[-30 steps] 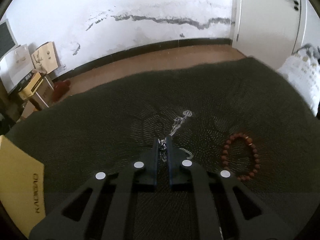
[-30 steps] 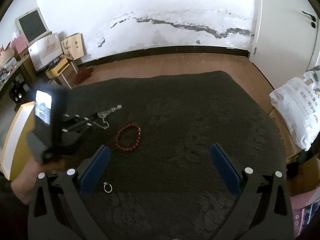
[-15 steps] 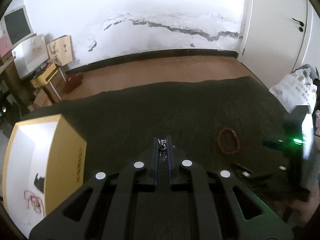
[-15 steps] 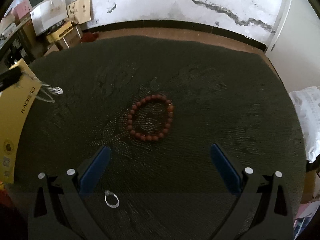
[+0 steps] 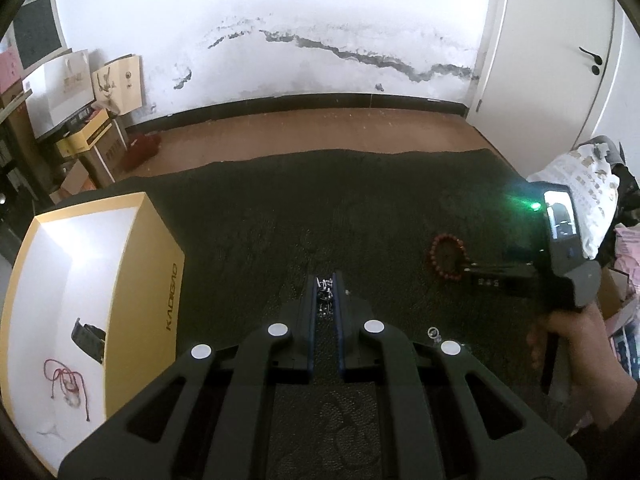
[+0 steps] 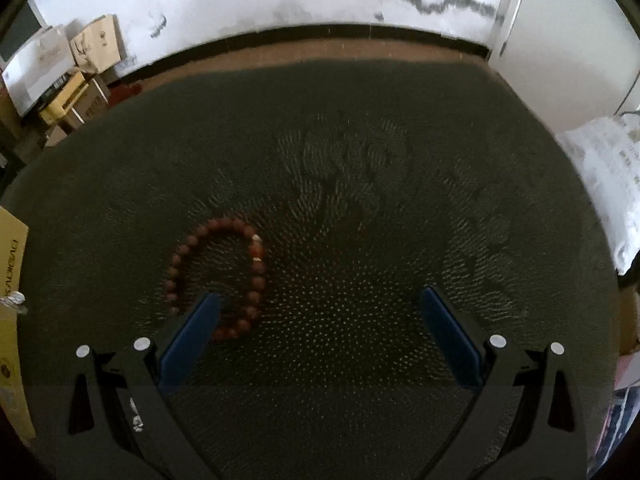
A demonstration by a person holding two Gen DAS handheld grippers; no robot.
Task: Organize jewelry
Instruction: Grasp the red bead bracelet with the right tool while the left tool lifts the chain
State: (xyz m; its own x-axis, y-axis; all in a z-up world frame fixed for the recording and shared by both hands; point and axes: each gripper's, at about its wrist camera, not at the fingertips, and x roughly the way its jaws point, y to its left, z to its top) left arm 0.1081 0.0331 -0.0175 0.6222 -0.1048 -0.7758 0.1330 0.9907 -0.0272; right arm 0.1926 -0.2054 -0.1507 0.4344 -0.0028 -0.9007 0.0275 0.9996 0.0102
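Note:
My left gripper (image 5: pixel 325 280) is shut on a silver chain necklace (image 5: pixel 323 294) and holds it above the dark mat, right of the open yellow box (image 5: pixel 140 276). The box holds a red cord piece (image 5: pixel 64 380) and a small black item (image 5: pixel 89 339). A brown bead bracelet (image 6: pixel 218 272) lies on the mat; it also shows in the left wrist view (image 5: pixel 447 255). My right gripper (image 6: pixel 320 300) is open, low over the mat, its left finger (image 6: pixel 192 332) over the bracelet's near side. A small silver ring (image 5: pixel 433 333) lies on the mat.
The dark green mat (image 6: pixel 360 160) covers the work surface. The yellow box edge (image 6: pixel 12 320) sits at the far left of the right wrist view. Cardboard boxes (image 5: pixel 88 136) stand on the floor at left. A white bag (image 5: pixel 584 192) lies at right.
My left gripper lifted the necklace off the mat and swung left toward the yellow box. My right gripper moved forward and down to the bead bracelet, still open.

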